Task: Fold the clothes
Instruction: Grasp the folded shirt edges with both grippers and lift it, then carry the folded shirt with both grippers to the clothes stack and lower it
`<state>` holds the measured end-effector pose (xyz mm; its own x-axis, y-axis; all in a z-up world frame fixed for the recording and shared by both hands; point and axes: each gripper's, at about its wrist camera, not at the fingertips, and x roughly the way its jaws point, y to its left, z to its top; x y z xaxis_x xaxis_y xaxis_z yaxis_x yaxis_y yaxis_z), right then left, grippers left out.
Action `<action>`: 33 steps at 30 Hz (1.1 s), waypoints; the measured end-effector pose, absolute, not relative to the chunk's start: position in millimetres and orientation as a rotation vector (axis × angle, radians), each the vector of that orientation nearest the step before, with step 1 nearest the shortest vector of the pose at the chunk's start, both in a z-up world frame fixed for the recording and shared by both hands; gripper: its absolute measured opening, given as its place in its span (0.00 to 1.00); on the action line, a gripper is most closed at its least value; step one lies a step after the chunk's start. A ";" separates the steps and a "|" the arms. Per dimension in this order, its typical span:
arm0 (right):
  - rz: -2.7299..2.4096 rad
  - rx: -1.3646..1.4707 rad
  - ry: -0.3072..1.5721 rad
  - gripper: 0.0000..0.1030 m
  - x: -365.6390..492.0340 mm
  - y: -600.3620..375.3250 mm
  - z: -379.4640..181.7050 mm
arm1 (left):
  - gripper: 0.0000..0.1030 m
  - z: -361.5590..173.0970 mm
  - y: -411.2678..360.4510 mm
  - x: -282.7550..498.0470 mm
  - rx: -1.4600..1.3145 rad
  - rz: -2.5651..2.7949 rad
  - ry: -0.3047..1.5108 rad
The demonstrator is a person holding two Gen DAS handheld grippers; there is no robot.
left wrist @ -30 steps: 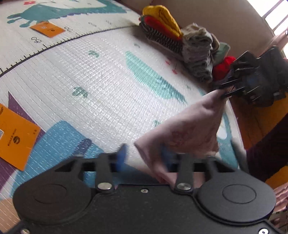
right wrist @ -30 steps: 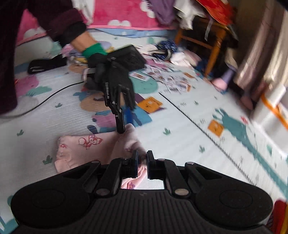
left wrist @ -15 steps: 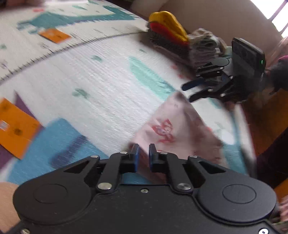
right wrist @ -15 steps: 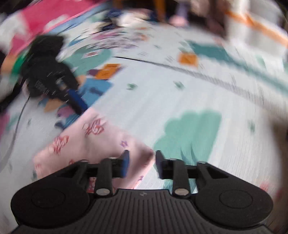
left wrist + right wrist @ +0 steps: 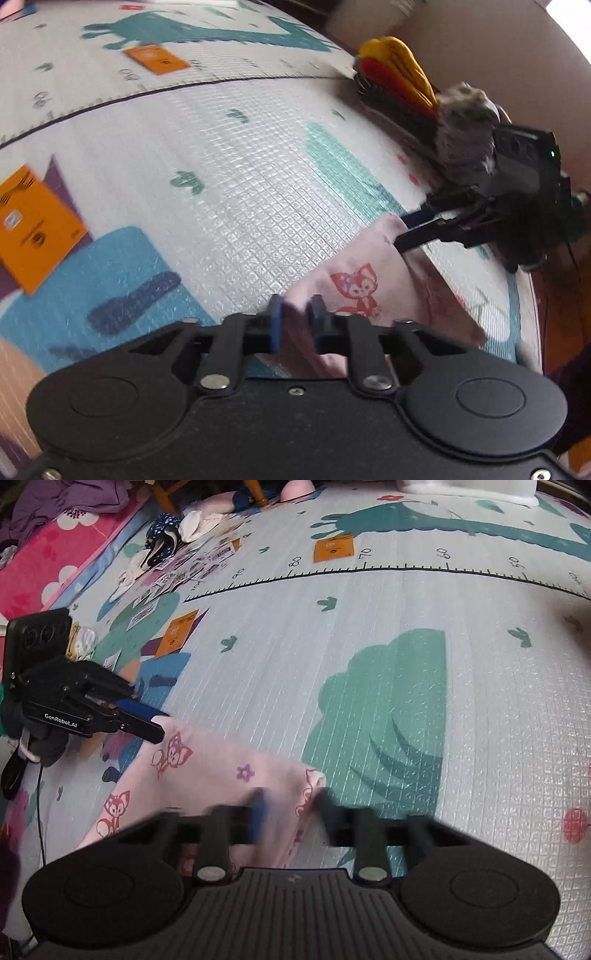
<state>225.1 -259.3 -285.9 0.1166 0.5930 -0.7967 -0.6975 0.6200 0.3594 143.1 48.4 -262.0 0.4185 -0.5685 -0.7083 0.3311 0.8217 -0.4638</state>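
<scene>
My left claw (image 5: 295,319) is clamped on a corner of the pink garment (image 5: 373,273), the cloth bunched between its 2 blue pads, which have crept a touch apart. The garment, printed with red foxes, stretches ahead and to the right of this claw, low over the play mat (image 5: 229,177). To its left on the mat lies an orange card (image 5: 35,225); a second orange card (image 5: 157,59) sits far ahead. Far ahead to the right a stack of folded clothes (image 5: 399,77) stands at the mat's edge.

My right claw (image 5: 291,812) has its fingers blurred. Its jaws have just been closing, and the garment's hem corner sits between them; they still stand visibly apart around the cloth, and from my left claw's camera they close in on that corner, so I cannot tell for sure whether the pads press it. The garment runs away to this claw's left, up to my left claw. Ahead and right lies bare mat with a green tree print (image 5: 391,709).
</scene>
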 end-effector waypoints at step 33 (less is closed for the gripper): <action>1.358 -0.137 0.320 0.07 148.6 12.5 -70.5 | 0.08 -54.9 226.9 -58.6 -0.195 0.151 0.266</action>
